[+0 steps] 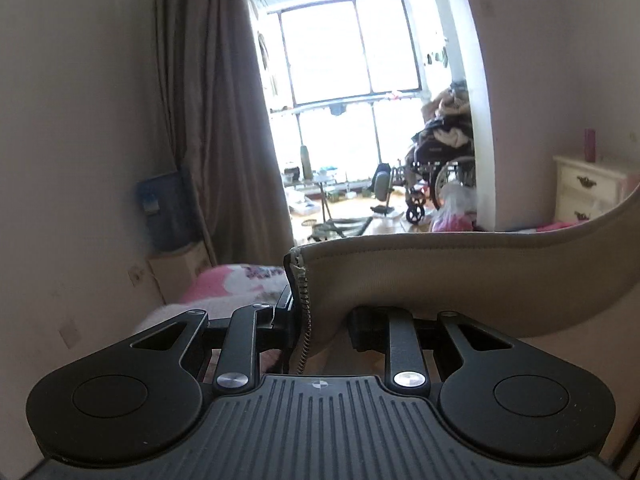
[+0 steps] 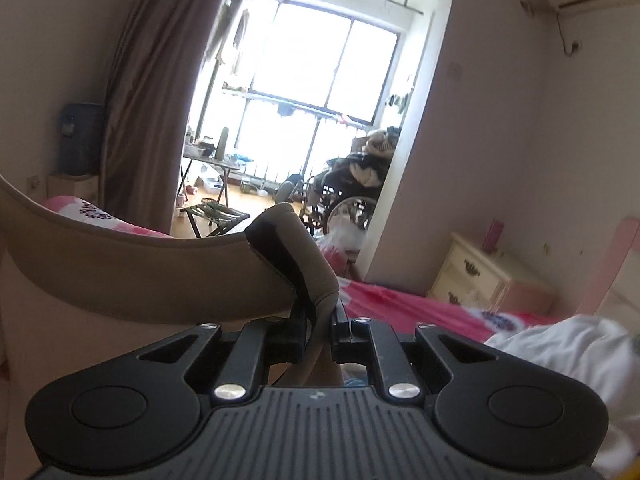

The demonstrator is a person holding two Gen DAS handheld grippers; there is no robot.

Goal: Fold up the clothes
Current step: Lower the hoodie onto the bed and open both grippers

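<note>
Beige zip garment [image 1: 460, 276] was stretched between left gripper [image 1: 320, 320] and right gripper [image 2: 320, 328], each clamped on an edge, above pink bedspread [image 2: 408, 304] for folding

The lower part of the beige garment [image 1: 460, 276] is hidden behind the left gripper [image 1: 322, 320], and its far end is cut off at the right edge of the left wrist view. In the right wrist view, the garment is cut off at the left edge, and a white cloth [image 2: 572, 356] is blurred and cropped at the right. The panes of the window [image 2: 316, 60] are washed out by glare, so nothing outside can be told.
</note>
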